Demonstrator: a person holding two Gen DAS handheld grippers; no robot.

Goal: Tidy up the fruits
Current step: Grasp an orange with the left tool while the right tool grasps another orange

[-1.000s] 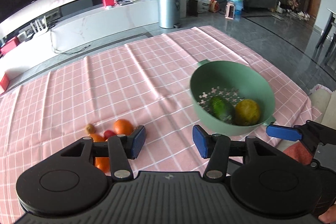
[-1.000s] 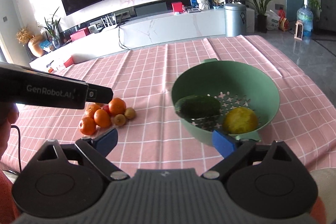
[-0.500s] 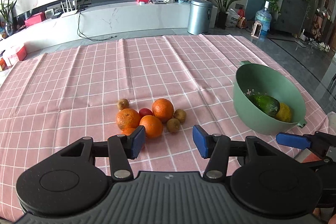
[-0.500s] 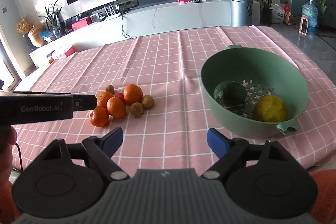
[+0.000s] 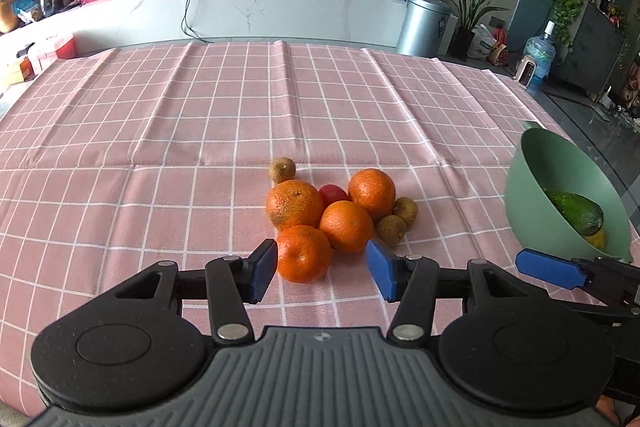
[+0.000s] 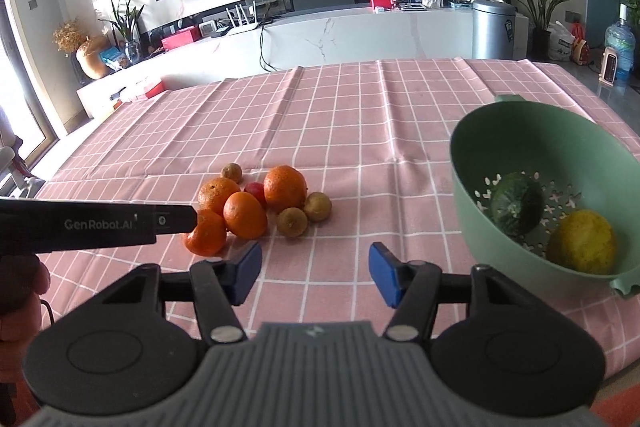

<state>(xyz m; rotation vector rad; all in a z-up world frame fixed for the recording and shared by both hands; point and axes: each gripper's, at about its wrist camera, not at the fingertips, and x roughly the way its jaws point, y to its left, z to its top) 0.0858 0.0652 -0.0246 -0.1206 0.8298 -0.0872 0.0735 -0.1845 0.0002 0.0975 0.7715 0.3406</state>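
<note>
Oranges sit in a tight heap with a small red fruit (image 5: 333, 193) and brown ones on the pink checked cloth (image 5: 160, 147), so you have brought your left gripper (image 5: 321, 270) in low with the nearest orange (image 5: 304, 253) just ahead of its parted, empty jaws, likely as first pick. Your right gripper (image 6: 314, 273) is closing on nothing, over bare cloth between heap and green colander (image 6: 480, 155). Only the right view shows the colander's floor, holding a dark green fruit (image 6: 517, 203) and a yellow one (image 6: 581, 241); the left view sees just its side.
</note>
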